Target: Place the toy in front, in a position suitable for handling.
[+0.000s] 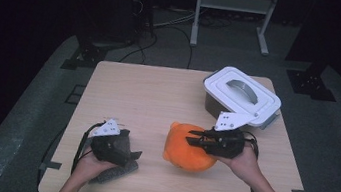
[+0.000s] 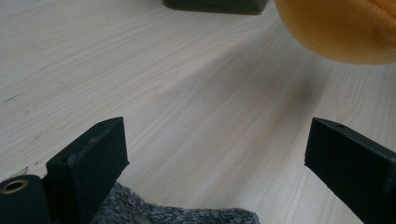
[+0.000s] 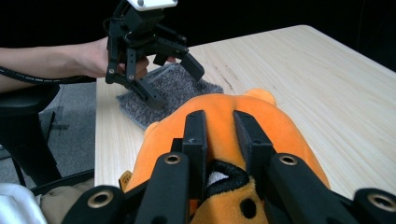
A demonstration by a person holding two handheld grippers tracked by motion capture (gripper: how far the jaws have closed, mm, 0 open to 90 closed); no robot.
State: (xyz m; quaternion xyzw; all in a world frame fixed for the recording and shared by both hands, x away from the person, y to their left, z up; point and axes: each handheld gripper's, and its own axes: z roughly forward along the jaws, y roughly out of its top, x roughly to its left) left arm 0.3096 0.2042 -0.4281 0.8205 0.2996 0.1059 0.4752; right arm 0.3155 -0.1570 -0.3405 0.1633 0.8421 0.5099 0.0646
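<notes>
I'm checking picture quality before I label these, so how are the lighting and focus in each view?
High view: dim, dark surroundings, the table evenly lit, the white box brightest. Left gripper view: bright wood grain, the orange plush toy soft-edged at the top, the near tongs slightly blurred. Right gripper view: black background, the near tongs blurred, the grey cloth fairly sharp.

Desk brightly lit from overhead, room beyond falling into near black. High view soft, low in detail, mild glare on white box lid. Left gripper view: orange plush close and blurred, faint shadow beneath it on wood grain, which stays sharp. Right gripper view: black jaws in foreground out of focus, background dark, light possibly from above-front.
</notes>
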